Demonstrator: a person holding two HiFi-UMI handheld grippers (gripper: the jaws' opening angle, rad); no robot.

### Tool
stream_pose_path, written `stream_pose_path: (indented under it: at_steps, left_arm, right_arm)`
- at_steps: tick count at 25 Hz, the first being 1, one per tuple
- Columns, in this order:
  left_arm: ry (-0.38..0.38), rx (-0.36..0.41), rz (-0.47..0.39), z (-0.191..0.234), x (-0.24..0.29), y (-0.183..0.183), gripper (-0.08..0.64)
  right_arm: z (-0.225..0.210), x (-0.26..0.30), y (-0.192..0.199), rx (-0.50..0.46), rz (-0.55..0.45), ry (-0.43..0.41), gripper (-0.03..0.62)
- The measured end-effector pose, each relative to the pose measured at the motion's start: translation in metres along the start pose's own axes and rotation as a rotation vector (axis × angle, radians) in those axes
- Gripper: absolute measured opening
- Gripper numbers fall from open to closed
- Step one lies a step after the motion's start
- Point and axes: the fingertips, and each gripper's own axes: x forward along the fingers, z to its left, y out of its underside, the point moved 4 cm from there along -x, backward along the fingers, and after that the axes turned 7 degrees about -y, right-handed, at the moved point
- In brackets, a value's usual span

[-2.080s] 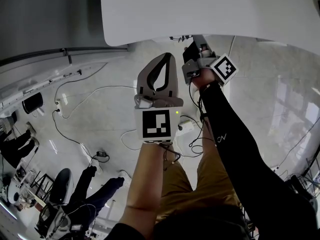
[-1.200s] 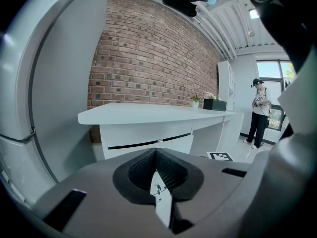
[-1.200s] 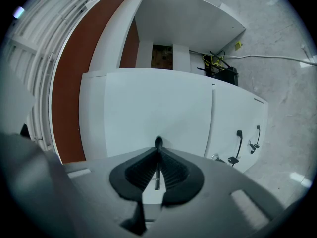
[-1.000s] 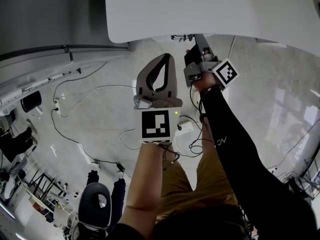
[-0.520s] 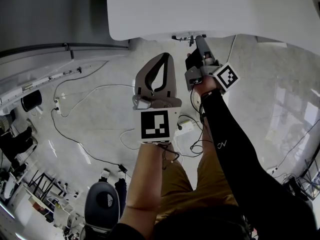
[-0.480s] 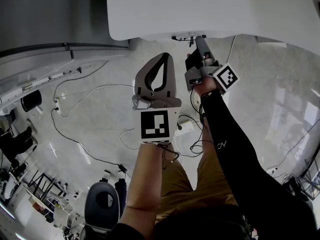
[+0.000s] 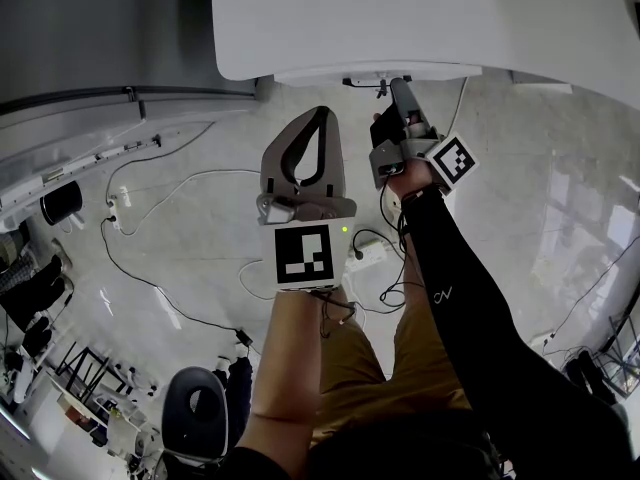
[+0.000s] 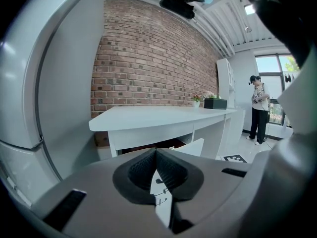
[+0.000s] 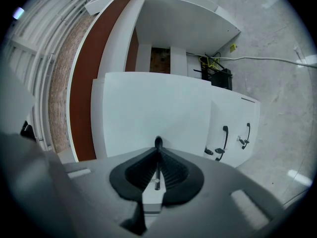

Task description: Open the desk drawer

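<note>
The white desk (image 7: 420,18) fills the top of the head view, and its drawer (image 7: 330,71) shows as a pale lip just below the desk edge. My right gripper (image 7: 399,85) reaches to that edge. In the right gripper view its jaws (image 9: 157,144) are shut on the thin dark drawer handle (image 9: 157,142), with the white drawer front (image 9: 158,103) right behind. My left gripper (image 7: 323,113) hangs in the air left of it, shut and holding nothing. The left gripper view shows those shut jaws (image 8: 156,150) and, beyond them, the drawer (image 8: 190,147) standing out from the desk (image 8: 163,115).
Cables (image 7: 170,183) and a power strip (image 7: 368,254) lie on the pale floor. Below the drawer, a white cabinet front carries two more dark handles (image 9: 225,139). A brick wall (image 8: 148,63) stands behind the desk, a planter (image 8: 215,103) rests on it, and a person (image 8: 258,108) stands far right.
The drawer front has slid out a little from under the desk edge, and the right gripper has come back with it. The left gripper has drifted slightly left in the head view.
</note>
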Motion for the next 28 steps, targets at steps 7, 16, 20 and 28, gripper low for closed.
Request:
stream_pose_path:
  at_steps: [7,16,20,28]
  left_arm:
    - [-0.025,-0.006,-0.002,0.008,0.004,0.0,0.008]
    - [-0.035,-0.012,0.009,0.009,0.006,0.007,0.009]
    - [-0.043,-0.006,0.005,0.01,0.009,0.003,0.009]
    - [-0.046,-0.004,0.01,0.015,0.016,0.005,0.009]
  right_arm:
    - [-0.003,0.0,0.0,0.002,0.011,0.013,0.021]
    - [-0.007,0.0,0.0,0.007,0.016,0.018,0.021]
    - [-0.001,0.0,0.002,0.014,0.021,0.02,0.021]
    - [-0.004,-0.005,0.003,0.011,0.03,0.033,0.021]
